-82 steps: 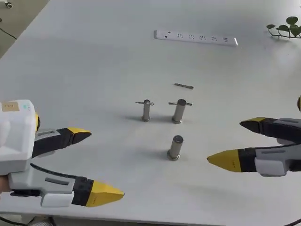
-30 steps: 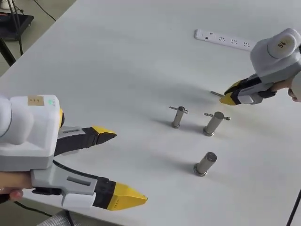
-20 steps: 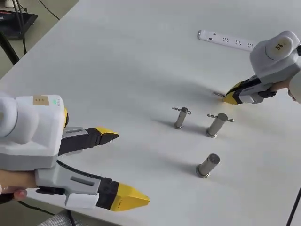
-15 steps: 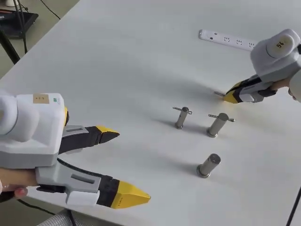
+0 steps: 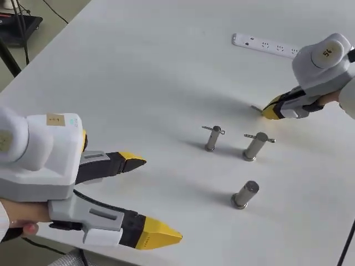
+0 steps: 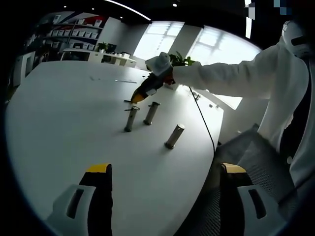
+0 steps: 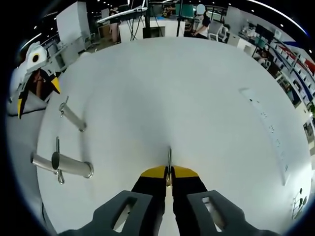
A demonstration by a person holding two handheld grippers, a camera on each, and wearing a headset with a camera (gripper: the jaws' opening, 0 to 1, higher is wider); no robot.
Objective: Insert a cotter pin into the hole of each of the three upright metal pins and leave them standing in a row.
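The large white worktop (image 5: 138, 66) carries all the parts. The left gripper (image 5: 152, 199), white with black jaws and yellow tips, hovers over the near edge of the worktop. Its jaws are spread wide and there is nothing between them. The right gripper (image 5: 268, 112), of the same kind, is lowered to the worktop on the far side of the parts. Its jaws are closed narrow on the thin grey wire cotter pin (image 7: 169, 156).

Two short grey cylindrical metal pins (image 5: 212, 139) (image 5: 254, 148) stand side by side in the middle region, and each already has a cotter through its head. A third, bare metal pin (image 5: 244, 194) stands apart from them, nearer to the near edge.

I judge that the step in hand is the pick-up of the last cotter pin. It is pinched at the yellow tips and points forward from them along the surface. I cannot tell whether it is lifted or touches the worktop.

The next move probably calls for lifting it and carrying it over the two fitted pins. Then it must be lined up with the cross hole of the bare metal pin, perhaps while the left gripper steadies that pin.
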